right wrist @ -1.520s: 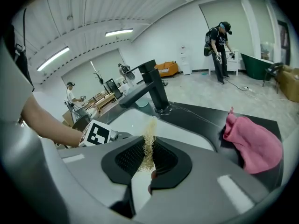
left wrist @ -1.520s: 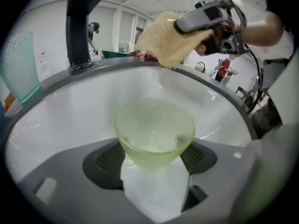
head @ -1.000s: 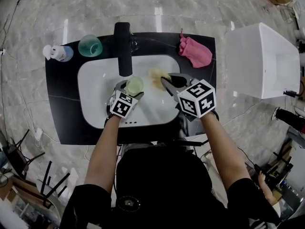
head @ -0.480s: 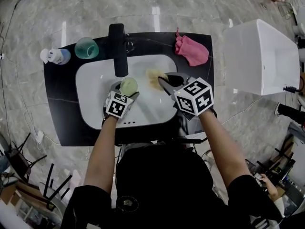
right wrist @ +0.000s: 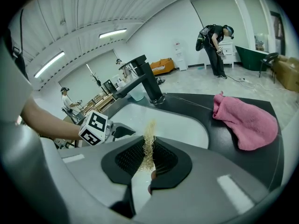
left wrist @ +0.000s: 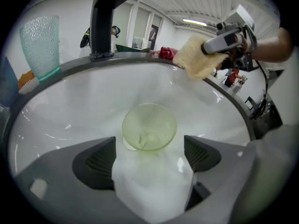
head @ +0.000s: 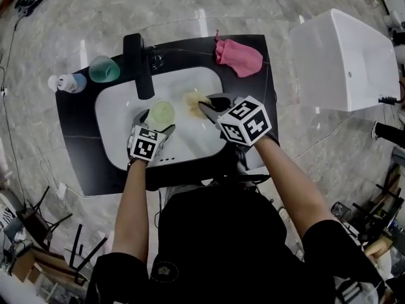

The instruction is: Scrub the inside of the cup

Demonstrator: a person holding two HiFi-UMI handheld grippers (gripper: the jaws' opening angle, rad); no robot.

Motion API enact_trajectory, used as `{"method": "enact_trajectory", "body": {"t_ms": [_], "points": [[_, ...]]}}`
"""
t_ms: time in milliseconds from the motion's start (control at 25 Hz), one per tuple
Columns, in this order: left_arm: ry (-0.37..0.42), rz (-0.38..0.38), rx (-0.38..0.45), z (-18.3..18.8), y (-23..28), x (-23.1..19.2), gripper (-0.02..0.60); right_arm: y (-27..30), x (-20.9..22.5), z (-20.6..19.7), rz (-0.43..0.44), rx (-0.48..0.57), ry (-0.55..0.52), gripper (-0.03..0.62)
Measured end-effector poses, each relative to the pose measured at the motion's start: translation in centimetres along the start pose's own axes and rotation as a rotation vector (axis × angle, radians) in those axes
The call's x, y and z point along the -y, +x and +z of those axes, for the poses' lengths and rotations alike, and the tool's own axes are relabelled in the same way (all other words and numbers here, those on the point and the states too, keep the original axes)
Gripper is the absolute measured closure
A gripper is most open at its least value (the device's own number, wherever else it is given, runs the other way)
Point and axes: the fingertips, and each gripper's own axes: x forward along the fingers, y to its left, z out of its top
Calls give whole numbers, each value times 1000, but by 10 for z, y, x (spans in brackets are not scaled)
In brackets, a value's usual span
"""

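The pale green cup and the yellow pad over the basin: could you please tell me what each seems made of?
The pale green cup looks like clear tinted plastic, possibly glass: the white basin shows through its glossy wall. The yellow pad looks like soft, matte fibrous cloth or sponge: frayed strands show at its edge.

The cup (left wrist: 149, 127) lies mid-frame in the sink (left wrist: 70, 106), untouched between the left gripper's (left wrist: 149, 148) jaws, which have just been opening. A sponge (left wrist: 196, 57) is at upper right.
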Motion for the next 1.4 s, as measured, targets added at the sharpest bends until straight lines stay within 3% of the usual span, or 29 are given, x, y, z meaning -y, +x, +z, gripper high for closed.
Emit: {"method": "enact_trajectory", "body": {"t_ms": [200, 440, 600, 680, 760, 880, 1080, 1400], "points": [[20, 103, 10, 8, -33, -6, 144, -4, -1, -5, 31, 8, -12, 551], [-16, 249, 80, 14, -84, -2, 153, -17, -6, -14, 74, 8, -69, 551], [-71, 360, 181, 13, -120, 9, 290, -27, -8, -21, 106, 18, -91, 551], [-131, 390, 248, 13, -139, 22, 429, -30, -11, -26, 123, 21, -93, 551], [-179, 390, 319, 14, -152, 36, 580, -31, -13, -26, 131, 28, -103, 551], [-204, 345, 377, 7, -160, 65, 581, -36, -24, -28, 133, 40, -121, 551], [-186, 270, 388, -5, -162, 98, 581, -54, -45, -35, 127, 59, -144, 551], [-163, 193, 492, -22, -191, 144, 581, -83, -77, -71, 32, 74, -200, 551]]}}
